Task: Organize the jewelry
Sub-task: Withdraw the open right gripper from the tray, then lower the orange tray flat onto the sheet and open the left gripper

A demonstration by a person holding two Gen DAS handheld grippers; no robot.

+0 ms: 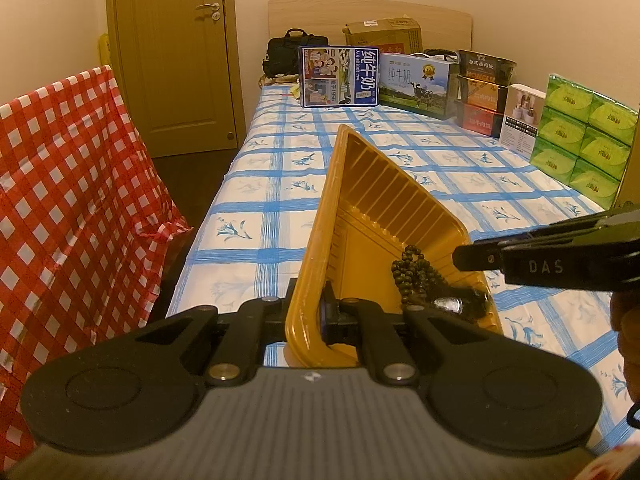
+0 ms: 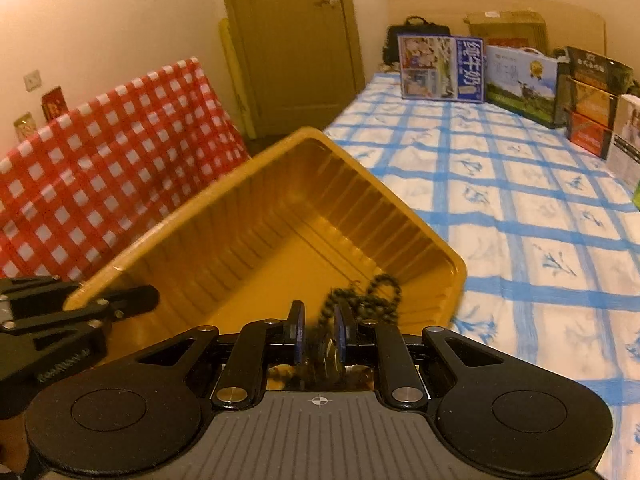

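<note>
The left tool (image 1: 306, 316) is closed on the tray (image 1: 384, 204) rim, tilting it so the right tool (image 2: 319, 330), closed on the bead necklace (image 2: 372, 298), can lay it inside.

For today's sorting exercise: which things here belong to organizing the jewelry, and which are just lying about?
Part of the job: yellow tray, bead necklace, left gripper, right gripper.

Lying about: milk cartons, tissue packs, black bag, cardboard box, red checked cloth.

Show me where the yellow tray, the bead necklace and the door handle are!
yellow tray (image 1: 384, 184), left wrist view, ribbed inner wall.
bead necklace (image 1: 416, 270), left wrist view, dark bead cluster.
door handle (image 1: 208, 7), left wrist view, silver lever.
</note>
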